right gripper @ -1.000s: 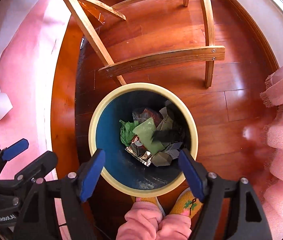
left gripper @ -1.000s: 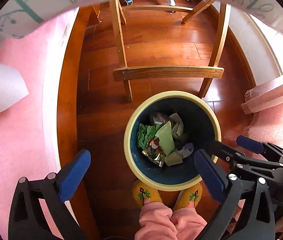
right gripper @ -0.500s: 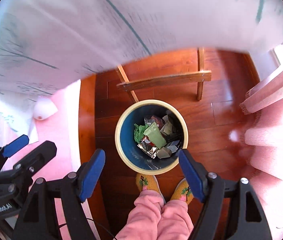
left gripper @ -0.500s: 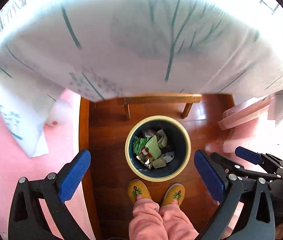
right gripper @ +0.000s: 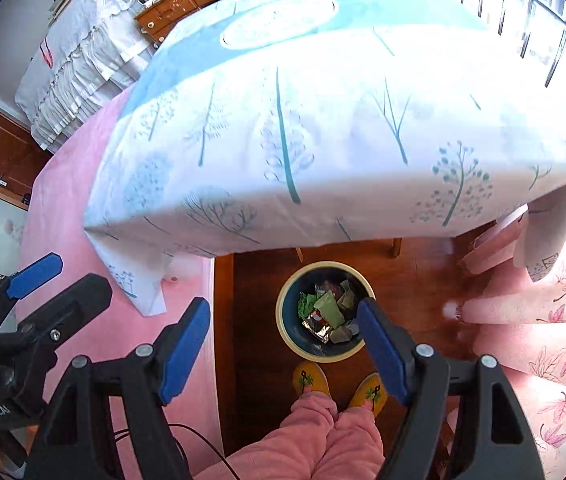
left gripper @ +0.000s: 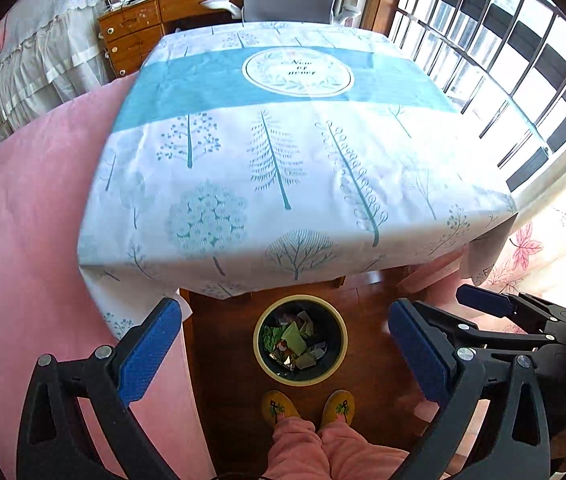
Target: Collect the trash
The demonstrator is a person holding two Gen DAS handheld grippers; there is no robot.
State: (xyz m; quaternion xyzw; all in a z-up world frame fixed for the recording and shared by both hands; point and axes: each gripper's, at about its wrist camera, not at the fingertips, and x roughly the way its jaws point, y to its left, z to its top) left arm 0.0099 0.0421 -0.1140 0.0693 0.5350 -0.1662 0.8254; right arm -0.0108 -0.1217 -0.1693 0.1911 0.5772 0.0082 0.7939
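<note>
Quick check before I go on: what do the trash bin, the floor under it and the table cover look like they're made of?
Trash bin: probably plastic, smooth dark blue inside, cream rim; could be coated metal. Floor: wood boards, glossy reddish varnish, plank seams and glare visible. Table cover: thin printed sheet with teal trees, creased and draping stiffly at the corner, so likely plastic or coated cloth; can't tell which.
</note>
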